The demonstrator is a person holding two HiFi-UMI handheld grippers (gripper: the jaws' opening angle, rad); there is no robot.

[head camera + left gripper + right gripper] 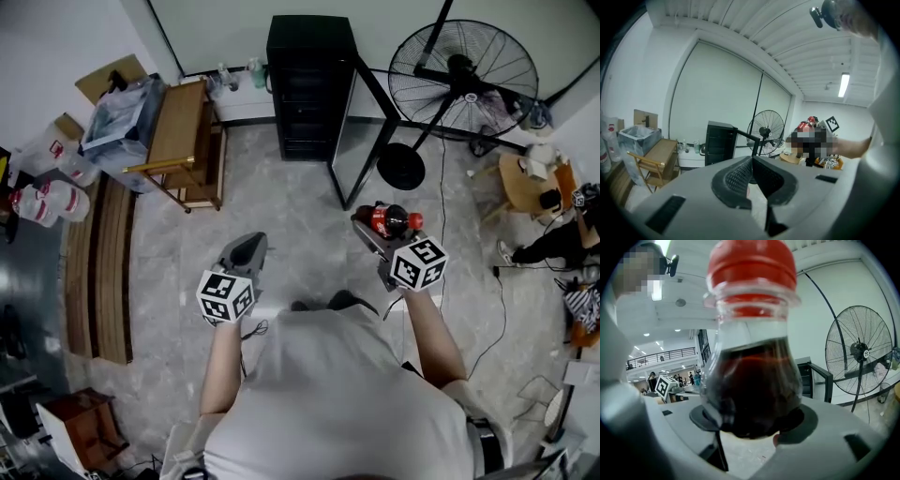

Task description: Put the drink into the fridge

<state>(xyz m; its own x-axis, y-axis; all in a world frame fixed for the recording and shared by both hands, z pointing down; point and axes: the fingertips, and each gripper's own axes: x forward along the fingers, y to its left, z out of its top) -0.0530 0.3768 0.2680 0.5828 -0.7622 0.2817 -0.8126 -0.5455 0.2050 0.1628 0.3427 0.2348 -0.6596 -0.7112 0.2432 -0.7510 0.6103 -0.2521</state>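
Drink bottle: dark cola with a red cap and a red label. It is held in the air above the floor, in front of the person's chest.
Bottle against tool: it sits between the two jaws of the right tool. In the right gripper view it stands upright. Its shoulder, neck and cap rise above the jaws and fill the middle of that view.
Right tool: clenched on the bottle. The jaws stand wide apart, one dark pad pressed to each side of the bottle's body.
Left tool: clenched on nothing, its ribbed pads meeting at the tips. It is held level beside the right tool, on the person's other side, apart from the bottle.
Fridge: tall and black, standing against the far wall. Its door is swung open toward the person. It is well apart from the bottle and straight ahead of both tools.
Fan: large black pedestal fan, just right of the fridge.
Wooden chair: folding, left of the fridge.
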